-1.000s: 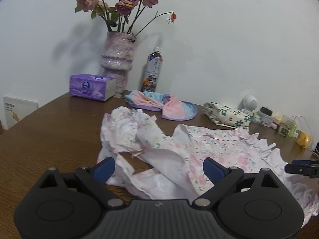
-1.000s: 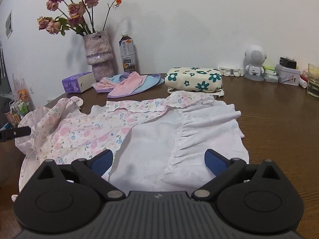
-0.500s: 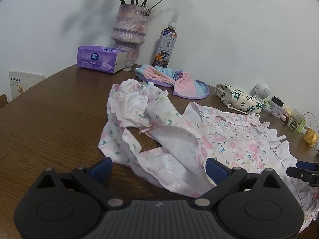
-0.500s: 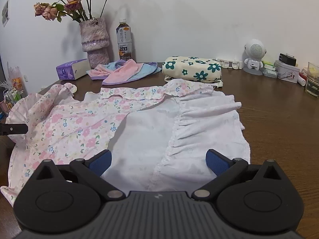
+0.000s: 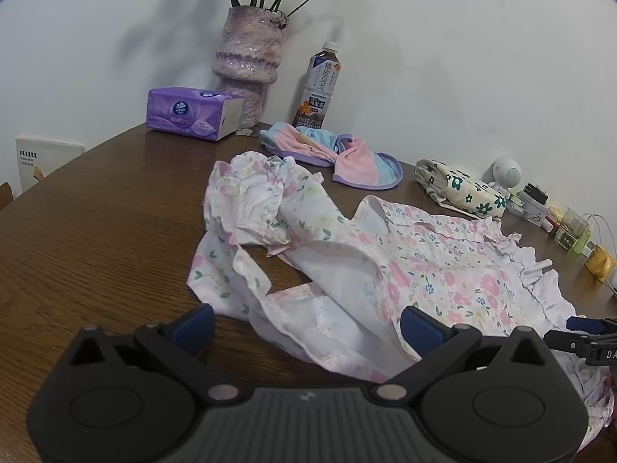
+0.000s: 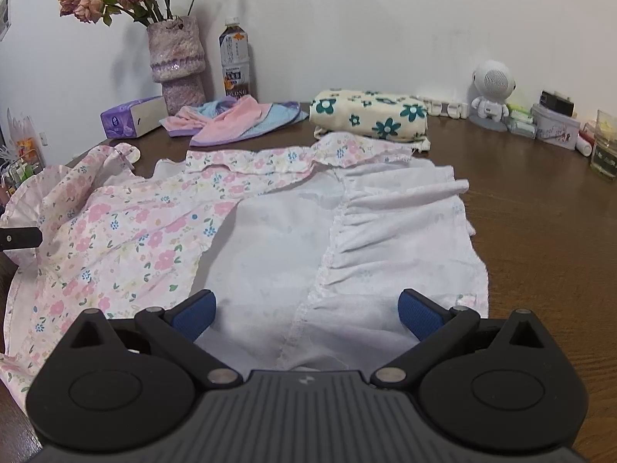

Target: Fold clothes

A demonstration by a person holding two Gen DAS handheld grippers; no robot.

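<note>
A pink floral garment (image 5: 424, 270) lies spread and partly rumpled on the brown table (image 5: 96, 231). In the right wrist view the garment (image 6: 154, 231) shows its white lining (image 6: 366, 239) turned up on the right half. My left gripper (image 5: 306, 324) is open, its jaws wide apart just above the garment's near hem. My right gripper (image 6: 304, 308) is open over the white lining's near edge. Neither holds cloth. The right gripper's tip (image 5: 578, 332) shows at the right edge of the left wrist view.
At the back stand a vase of flowers (image 5: 248, 61), a tea bottle (image 5: 318, 85), a purple tissue pack (image 5: 189, 114), a pink-blue cloth (image 5: 335, 150), a folded cream floral cloth (image 6: 370, 115), a white robot figure (image 6: 491, 92) and small containers (image 6: 555, 127).
Both grippers have tilted down and come closer to the garment. The left view now takes in more table and less of the flowers. The garment lies as before.
</note>
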